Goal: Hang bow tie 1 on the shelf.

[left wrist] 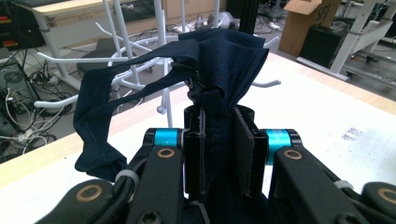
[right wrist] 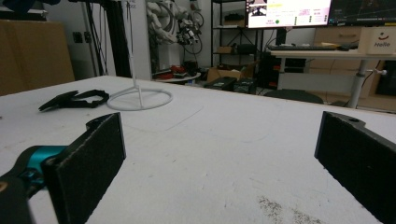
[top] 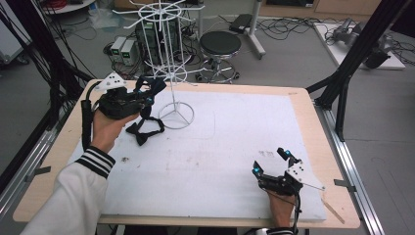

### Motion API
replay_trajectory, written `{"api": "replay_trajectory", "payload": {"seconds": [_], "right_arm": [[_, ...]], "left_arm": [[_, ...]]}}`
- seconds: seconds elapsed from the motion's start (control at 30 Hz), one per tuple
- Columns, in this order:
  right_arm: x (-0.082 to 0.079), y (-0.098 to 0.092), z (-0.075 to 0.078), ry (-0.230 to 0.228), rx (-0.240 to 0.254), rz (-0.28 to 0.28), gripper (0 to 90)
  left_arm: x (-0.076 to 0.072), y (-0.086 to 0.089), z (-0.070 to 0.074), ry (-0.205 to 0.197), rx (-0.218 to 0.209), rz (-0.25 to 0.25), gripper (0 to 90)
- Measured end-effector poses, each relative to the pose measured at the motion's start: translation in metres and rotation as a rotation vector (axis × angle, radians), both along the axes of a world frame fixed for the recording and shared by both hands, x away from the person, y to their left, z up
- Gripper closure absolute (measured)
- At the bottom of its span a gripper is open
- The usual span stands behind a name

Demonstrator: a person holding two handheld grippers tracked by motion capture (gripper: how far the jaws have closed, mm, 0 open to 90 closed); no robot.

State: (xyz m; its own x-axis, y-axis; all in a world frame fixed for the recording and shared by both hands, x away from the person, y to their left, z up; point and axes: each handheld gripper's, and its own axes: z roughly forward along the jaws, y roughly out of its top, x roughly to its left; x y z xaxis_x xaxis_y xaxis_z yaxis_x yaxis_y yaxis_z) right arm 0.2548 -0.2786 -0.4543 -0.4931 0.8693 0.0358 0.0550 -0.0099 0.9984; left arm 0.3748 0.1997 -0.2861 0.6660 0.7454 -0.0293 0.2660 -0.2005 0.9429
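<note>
A white mat (top: 220, 161) covers the wooden counter (top: 313, 112). On the mat stands a white wire rack (top: 175, 116). A black bow tie (top: 144, 128) lies just beside the rack's ring base.

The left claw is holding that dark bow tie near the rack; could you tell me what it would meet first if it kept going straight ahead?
Most likely the white wire rack: its arms stand just past the bow tie pinched in the left claw. Depth is hard to judge, so it might slip between two arms.

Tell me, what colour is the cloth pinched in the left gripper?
Dark navy blue cloth, plain with no pattern; the left gripper view shows it best.
</note>
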Motion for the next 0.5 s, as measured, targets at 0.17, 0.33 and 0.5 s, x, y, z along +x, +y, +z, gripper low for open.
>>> {"api": "replay_trajectory", "payload": {"seconds": [0.17,0.33,0.5], "right_arm": [[0.000,0.000,0.000,0.001,0.000,-0.001,1.0],[0.000,0.000,0.000,0.002,0.004,0.001,1.0],[-0.001,0.000,0.000,0.003,0.003,0.000,1.0]], "left_arm": [[0.001,-0.003,-0.002,0.007,0.014,0.003,75.0],[0.002,-0.008,-0.007,0.016,0.035,-0.008,75.0],[0.003,-0.013,-0.014,0.021,0.063,-0.014,75.0]]}}
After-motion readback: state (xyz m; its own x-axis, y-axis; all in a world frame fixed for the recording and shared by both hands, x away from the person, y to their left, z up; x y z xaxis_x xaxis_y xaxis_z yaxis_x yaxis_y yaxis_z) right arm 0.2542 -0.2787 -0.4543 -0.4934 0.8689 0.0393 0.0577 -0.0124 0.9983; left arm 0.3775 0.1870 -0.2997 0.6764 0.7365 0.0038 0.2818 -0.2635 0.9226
